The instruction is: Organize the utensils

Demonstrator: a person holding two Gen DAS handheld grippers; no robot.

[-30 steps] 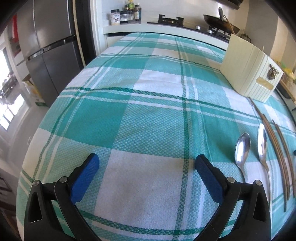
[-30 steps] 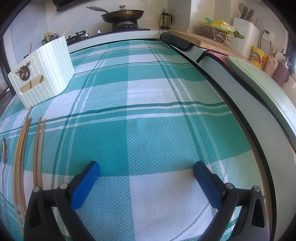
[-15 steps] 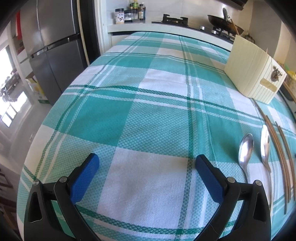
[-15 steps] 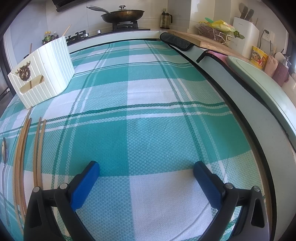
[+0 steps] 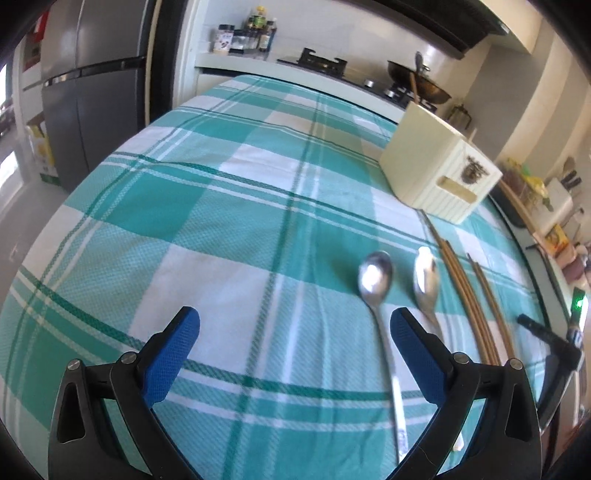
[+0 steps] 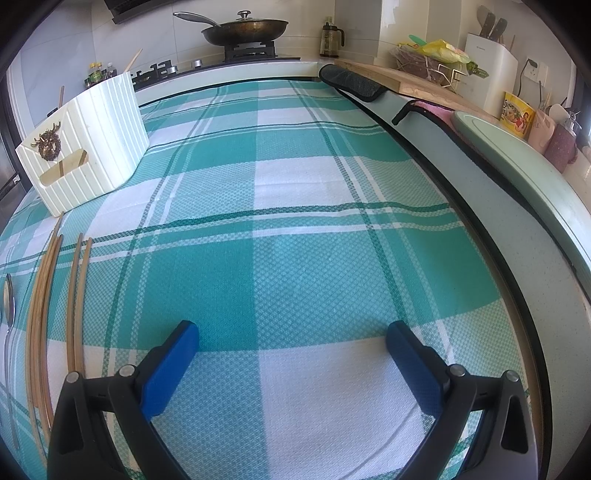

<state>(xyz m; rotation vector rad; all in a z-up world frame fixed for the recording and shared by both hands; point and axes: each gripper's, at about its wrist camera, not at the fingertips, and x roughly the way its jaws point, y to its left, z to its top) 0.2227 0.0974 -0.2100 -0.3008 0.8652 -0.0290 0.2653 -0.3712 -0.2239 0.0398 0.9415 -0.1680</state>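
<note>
Two metal spoons lie on the green plaid cloth: one (image 5: 375, 280) just ahead of my left gripper's right finger, its handle running under that finger, the other (image 5: 426, 280) to its right. Wooden chopsticks (image 5: 469, 295) lie further right; they also show in the right wrist view (image 6: 40, 314). A cream ribbed utensil holder (image 5: 439, 173) stands beyond them, also seen in the right wrist view (image 6: 85, 147). My left gripper (image 5: 295, 332) is open and empty. My right gripper (image 6: 291, 343) is open and empty over bare cloth, right of the chopsticks.
A grey fridge (image 5: 92, 92) stands past the table's left edge. A stove with a wok (image 6: 243, 31) is at the back. A counter with a chopping board (image 6: 517, 155), cups and a knife block (image 6: 487, 70) runs along the right.
My left gripper has swung right and closer to the spoons, so they now sit near its right finger. The right gripper has stayed still.
</note>
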